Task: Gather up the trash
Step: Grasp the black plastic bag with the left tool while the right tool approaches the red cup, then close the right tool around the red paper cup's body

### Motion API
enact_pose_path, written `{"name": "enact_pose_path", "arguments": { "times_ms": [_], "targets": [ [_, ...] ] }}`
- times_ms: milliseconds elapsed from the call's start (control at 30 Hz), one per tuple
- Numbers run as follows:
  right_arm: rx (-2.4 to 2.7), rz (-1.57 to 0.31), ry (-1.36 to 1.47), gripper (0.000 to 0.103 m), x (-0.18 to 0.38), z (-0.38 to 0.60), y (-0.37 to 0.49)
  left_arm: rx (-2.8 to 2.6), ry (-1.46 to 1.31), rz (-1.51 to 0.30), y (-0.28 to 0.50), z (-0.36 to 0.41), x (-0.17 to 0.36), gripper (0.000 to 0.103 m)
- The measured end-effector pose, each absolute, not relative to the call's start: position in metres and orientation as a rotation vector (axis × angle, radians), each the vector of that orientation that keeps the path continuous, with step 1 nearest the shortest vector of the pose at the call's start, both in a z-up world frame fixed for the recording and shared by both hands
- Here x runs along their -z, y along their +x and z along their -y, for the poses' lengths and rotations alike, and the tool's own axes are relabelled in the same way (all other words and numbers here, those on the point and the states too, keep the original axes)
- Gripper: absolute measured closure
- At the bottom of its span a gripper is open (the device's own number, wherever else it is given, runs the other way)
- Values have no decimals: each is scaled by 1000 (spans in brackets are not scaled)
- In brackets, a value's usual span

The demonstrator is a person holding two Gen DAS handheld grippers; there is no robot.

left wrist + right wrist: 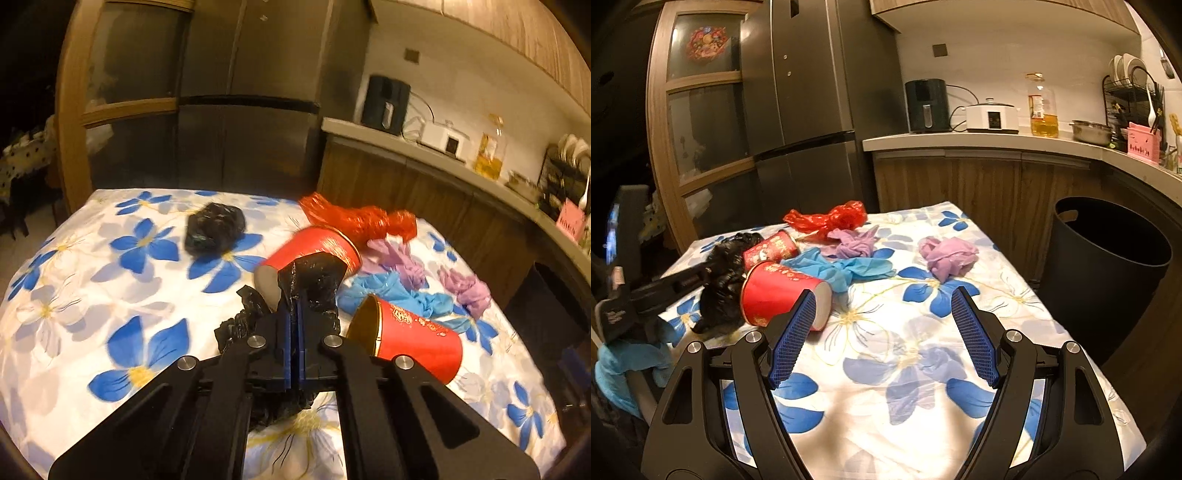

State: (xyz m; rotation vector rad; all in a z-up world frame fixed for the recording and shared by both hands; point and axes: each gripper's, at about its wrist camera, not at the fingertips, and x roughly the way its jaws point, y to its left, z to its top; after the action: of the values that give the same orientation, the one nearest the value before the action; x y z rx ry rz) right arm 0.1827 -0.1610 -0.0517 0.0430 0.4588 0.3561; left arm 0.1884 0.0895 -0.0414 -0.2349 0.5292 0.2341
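My left gripper [294, 314] is shut on a crumpled black plastic bag [314, 280] and holds it just above the flowered tablecloth [92, 295]. The bag also shows in the right wrist view [722, 284], with the left gripper [701, 275] at its left. Two red paper cups lie on their sides: a near one [417, 338] [783, 291] and a far one [317, 247] [772, 251]. A second black bag [214, 227], a red bag [827, 218], blue gloves [846, 269] and purple gloves [947, 254] lie around. My right gripper [882, 299] is open and empty above the table.
A black trash bin [1108, 273] stands on the floor right of the table. Behind are a fridge [805, 92] and a counter [997, 140] with an air fryer, a cooker, an oil bottle and a dish rack.
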Motion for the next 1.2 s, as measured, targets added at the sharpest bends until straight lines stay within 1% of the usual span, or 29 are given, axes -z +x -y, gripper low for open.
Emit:
{"name": "enact_pose_path", "arguments": {
  "times_ms": [200, 233, 267, 433, 500, 567, 667, 1000, 1200],
  "targets": [
    [-411, -488, 53, 27, 54, 137, 186, -279, -267, -482, 151, -96, 34, 101],
    [-429, -500, 57, 23, 55, 129, 187, -281, -272, -482, 148, -98, 35, 101],
    [-443, -507, 61, 21, 55, 123, 189, -287, -277, -483, 141, -99, 36, 101],
    [-490, -523, 32, 17, 58, 84, 191, -310, -292, -486, 123, -107, 40, 101],
    [-497, -532, 19, 14, 60, 71, 193, -318, -290, -482, 118, -111, 40, 101],
    [-497, -541, 11, 9, 63, 59, 196, -323, -289, -482, 114, -115, 40, 101],
    [-487, -554, 5, 6, 67, 47, 201, -318, -292, -481, 112, -119, 39, 101],
    [-409, -586, 11, 6, 82, 35, 220, -296, -294, -492, 112, -127, 43, 101],
    [-401, -617, 19, 14, 87, 35, 227, -288, -296, -498, 113, -127, 44, 101]
  ]
}}
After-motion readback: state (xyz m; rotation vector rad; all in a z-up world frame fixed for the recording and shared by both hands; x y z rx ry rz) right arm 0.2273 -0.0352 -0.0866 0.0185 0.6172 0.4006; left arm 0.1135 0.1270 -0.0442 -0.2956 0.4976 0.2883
